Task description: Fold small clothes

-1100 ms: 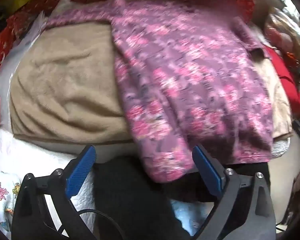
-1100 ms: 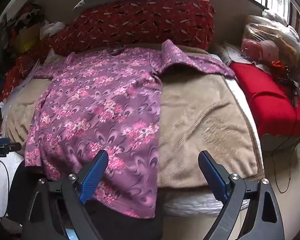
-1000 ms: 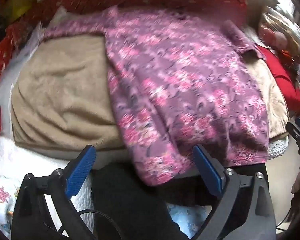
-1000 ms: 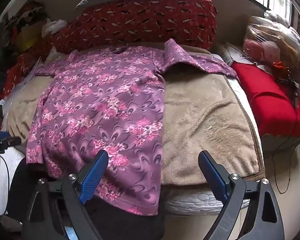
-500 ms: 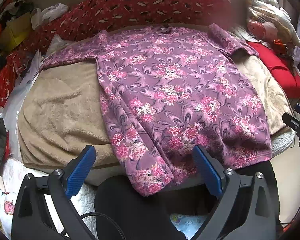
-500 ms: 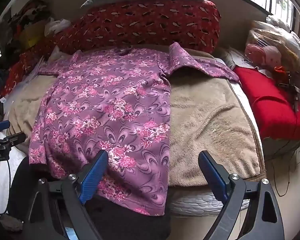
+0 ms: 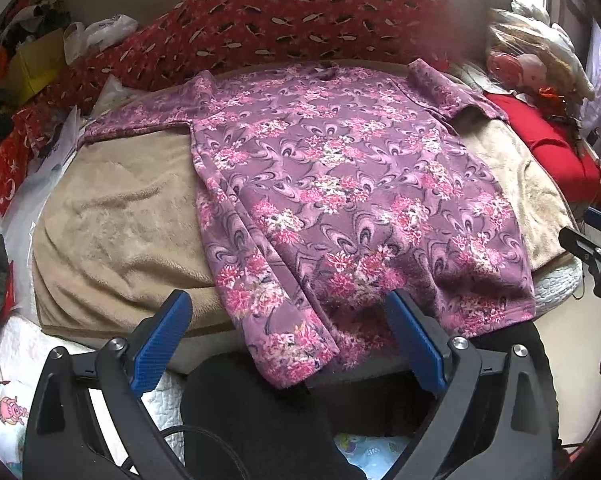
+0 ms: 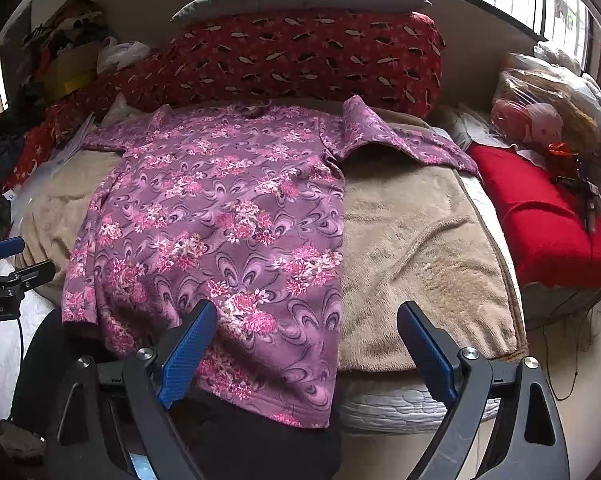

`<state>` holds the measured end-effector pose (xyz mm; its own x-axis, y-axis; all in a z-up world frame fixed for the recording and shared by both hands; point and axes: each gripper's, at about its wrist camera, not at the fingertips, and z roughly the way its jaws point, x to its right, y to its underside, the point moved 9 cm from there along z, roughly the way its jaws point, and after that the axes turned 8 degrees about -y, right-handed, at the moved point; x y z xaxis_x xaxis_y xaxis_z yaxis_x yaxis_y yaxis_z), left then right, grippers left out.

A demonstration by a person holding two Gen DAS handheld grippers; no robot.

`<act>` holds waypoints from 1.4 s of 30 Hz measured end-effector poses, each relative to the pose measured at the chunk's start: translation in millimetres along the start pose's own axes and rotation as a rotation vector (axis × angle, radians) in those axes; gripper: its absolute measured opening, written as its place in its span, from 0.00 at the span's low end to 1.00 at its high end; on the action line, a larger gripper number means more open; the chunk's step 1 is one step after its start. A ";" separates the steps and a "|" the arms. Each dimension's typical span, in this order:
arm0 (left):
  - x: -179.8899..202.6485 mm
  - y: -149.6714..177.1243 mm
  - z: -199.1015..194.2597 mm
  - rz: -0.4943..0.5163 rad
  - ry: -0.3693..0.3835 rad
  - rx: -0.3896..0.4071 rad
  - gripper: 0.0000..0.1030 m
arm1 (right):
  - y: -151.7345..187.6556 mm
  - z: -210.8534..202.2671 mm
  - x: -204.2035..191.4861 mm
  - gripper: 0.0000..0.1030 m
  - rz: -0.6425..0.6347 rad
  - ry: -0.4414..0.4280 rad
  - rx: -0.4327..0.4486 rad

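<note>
The purple floral shirt (image 7: 340,200) lies spread flat on a tan blanket (image 7: 112,220) over the bed, its hem hanging off the near edge. It looks soft, light and limp, so I would pinch it at the hem corners or a sleeve. The left gripper (image 7: 288,340) and right gripper (image 8: 304,348) both stand wide, holding nothing.
</note>
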<state>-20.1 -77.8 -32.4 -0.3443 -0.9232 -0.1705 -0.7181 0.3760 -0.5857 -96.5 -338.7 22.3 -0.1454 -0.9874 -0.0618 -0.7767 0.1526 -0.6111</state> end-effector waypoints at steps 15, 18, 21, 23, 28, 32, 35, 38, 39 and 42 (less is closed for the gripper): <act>-8.1 4.5 -8.7 -0.030 0.013 0.005 0.95 | -2.9 -14.7 -10.5 0.90 -0.007 -0.005 0.047; -8.3 4.0 -10.5 -0.031 0.015 0.010 0.95 | -4.8 -16.6 -12.0 0.90 -0.013 -0.002 0.054; -8.1 4.1 -11.2 -0.029 0.015 0.012 0.95 | -5.3 -17.5 -10.9 0.90 -0.009 0.000 0.059; -7.9 4.0 -11.4 -0.030 0.015 0.012 0.95 | -6.3 -18.2 -9.7 0.90 -0.001 0.002 0.065; -7.3 4.4 -11.4 -0.030 0.016 0.010 0.95 | -7.0 -19.2 -7.6 0.90 0.007 0.002 0.070; -7.0 4.3 -11.9 -0.027 0.017 0.012 0.95 | -7.7 -19.0 -6.1 0.90 0.015 0.000 0.073; -5.7 3.2 -13.2 -0.024 0.018 0.013 0.95 | -7.8 -19.0 -4.9 0.90 0.019 0.001 0.074; -4.8 2.4 -13.5 -0.025 0.018 0.012 0.95 | -7.7 -18.5 -3.1 0.90 0.026 0.002 0.074; -5.3 3.0 -13.3 -0.025 0.018 0.012 0.95 | -7.4 -18.5 -2.3 0.90 0.028 0.002 0.074; -4.5 2.6 -13.8 -0.027 0.020 0.011 0.95 | -7.5 -17.8 -0.8 0.90 0.037 0.001 0.073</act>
<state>-28.8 -71.5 -22.3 -0.3366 -0.9314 -0.1388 -0.7207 0.3497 -0.5986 -101.5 -338.3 40.9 -0.1735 -0.9812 -0.0849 -0.7242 0.1855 -0.6641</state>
